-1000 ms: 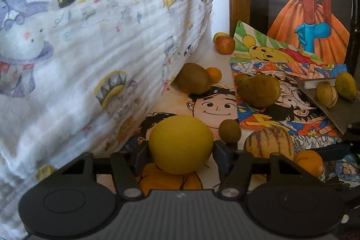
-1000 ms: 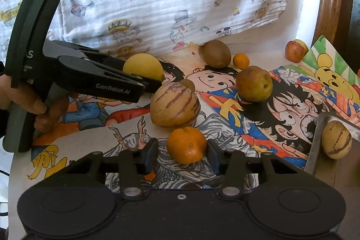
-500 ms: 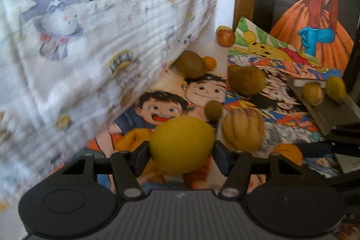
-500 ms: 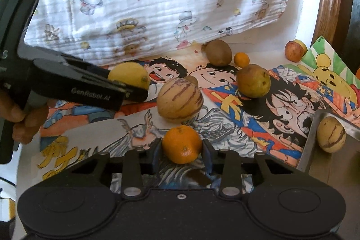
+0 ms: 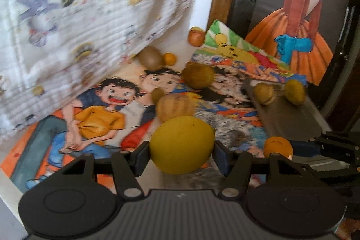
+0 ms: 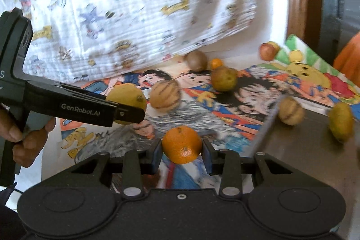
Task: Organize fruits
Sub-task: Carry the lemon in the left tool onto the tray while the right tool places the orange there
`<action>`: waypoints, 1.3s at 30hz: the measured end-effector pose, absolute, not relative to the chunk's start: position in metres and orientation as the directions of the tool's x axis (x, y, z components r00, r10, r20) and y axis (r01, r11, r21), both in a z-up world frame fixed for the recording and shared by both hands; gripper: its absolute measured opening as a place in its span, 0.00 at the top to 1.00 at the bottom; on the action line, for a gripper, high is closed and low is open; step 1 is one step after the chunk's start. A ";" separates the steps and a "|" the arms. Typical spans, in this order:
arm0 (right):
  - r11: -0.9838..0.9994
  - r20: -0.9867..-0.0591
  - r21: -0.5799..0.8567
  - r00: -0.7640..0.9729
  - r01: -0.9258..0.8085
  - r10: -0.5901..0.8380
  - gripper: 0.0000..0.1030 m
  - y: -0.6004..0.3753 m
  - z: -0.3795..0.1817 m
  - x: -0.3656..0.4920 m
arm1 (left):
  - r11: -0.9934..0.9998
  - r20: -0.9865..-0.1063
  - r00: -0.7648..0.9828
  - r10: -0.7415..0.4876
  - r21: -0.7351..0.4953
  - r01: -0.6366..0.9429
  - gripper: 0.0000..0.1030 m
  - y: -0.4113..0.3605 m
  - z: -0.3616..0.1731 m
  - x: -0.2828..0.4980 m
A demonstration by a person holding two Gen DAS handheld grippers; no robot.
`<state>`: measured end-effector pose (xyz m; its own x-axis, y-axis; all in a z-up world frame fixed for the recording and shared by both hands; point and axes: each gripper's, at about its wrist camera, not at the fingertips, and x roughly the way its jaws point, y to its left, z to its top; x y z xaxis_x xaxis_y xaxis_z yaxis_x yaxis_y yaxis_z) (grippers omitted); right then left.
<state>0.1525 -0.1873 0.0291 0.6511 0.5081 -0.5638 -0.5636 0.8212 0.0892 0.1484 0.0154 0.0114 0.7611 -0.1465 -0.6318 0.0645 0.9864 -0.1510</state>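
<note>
Both claws loaded. Left claw [image 5: 181, 153] is closed on a yellow lemon [image 5: 181, 145], low centre of the left wrist view; the pads meet it at its widest girth and much of the fruit bulges forward of them. Right claw [image 6: 181, 152] clamps a small orange [image 6: 181, 144], low centre of the right wrist view, again pinched only at the sides. The metal tray [image 6: 310, 150] sits at the right of that frame and already holds a striped fruit [image 6: 291, 111] and a yellow-green one [image 6: 341, 122]. Loose fruit lies on the cartoon-print bench cover [image 6: 236, 114] mid-frame: a striped melon [image 6: 165, 94] and a brownish round fruit [image 6: 224, 78]. Main risk, as I judge it: round, smooth skins held on two small pads can squirt out if a claw tilts or jolts (both views are motion-blurred). A dropped fruit would likely roll across the cover. Second risk: the two claws travel close together and could knock each other near the tray's raised edge.
</note>
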 end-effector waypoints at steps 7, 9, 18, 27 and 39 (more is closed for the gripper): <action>0.876 -0.511 0.097 0.732 -0.472 0.451 0.62 -0.248 0.036 0.144 | 0.981 -0.593 0.785 -0.178 -0.172 0.093 0.37 -0.031 0.030 0.158; 0.893 -0.497 0.099 0.755 -0.439 0.427 0.62 -0.265 0.036 0.146 | 0.980 -0.587 0.787 -0.187 -0.171 0.106 0.37 -0.047 0.033 0.163; 0.958 -0.441 0.097 0.851 -0.271 0.286 0.62 -0.331 0.022 0.171 | 0.969 -0.584 0.775 -0.243 -0.180 0.169 0.37 -0.103 0.030 0.198; 0.976 -0.447 0.053 0.869 -0.212 0.213 0.62 -0.353 0.000 0.206 | 0.960 -0.579 0.765 -0.281 -0.165 0.227 0.37 -0.133 0.016 0.226; 0.968 -0.507 -0.031 0.839 -0.248 0.198 0.62 -0.348 -0.009 0.227 | 0.952 -0.603 0.741 -0.295 -0.122 0.280 0.37 -0.156 -0.005 0.238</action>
<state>0.2269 -0.3479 -0.0092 0.8386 0.1984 -0.5074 -0.2479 0.9683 -0.0310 0.2380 -0.1557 -0.0052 0.7411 -0.2949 -0.6032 0.2795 0.9523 -0.1222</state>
